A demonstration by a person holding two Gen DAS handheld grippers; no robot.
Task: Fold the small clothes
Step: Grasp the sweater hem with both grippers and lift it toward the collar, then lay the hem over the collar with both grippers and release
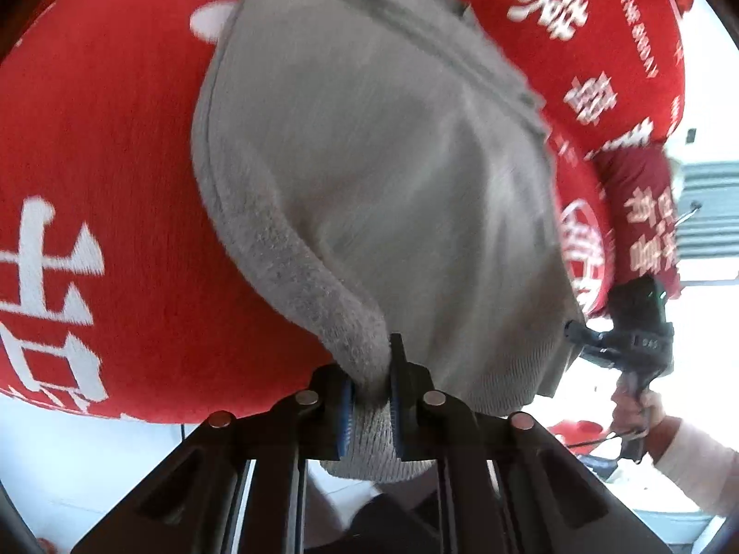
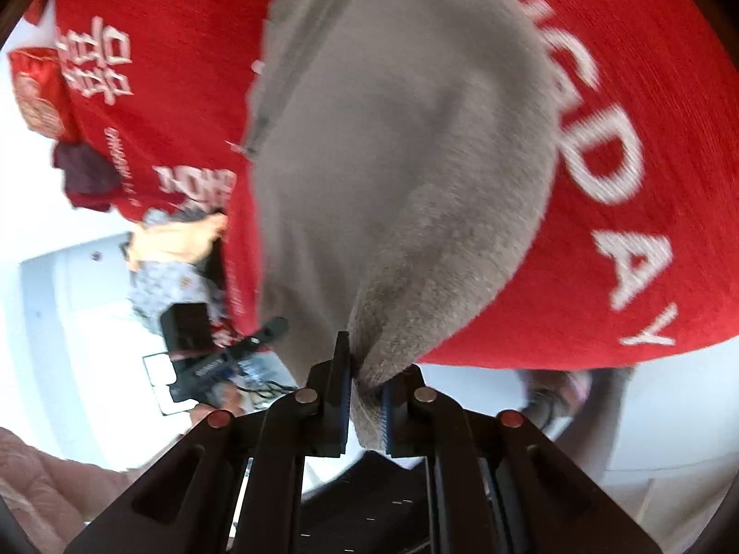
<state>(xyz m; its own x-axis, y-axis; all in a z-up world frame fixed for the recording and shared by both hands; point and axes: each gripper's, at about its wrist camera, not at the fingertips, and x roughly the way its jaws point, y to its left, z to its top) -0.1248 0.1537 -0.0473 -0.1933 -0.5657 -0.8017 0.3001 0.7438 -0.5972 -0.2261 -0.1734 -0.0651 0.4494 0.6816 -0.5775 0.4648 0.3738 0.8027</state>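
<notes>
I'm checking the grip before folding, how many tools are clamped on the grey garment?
2. The left tool pinches one edge of the grey garment, which lies on the red cloth. The right tool pinches another edge.

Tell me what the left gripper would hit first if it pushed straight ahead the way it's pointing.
Probably the grey garment itself: the left gripper is shut on its edge and the cloth fills the view ahead, with the red printed cloth under it.

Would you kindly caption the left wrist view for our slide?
Left gripper shut on a grey garment, lifted over a red printed cloth.
</notes>
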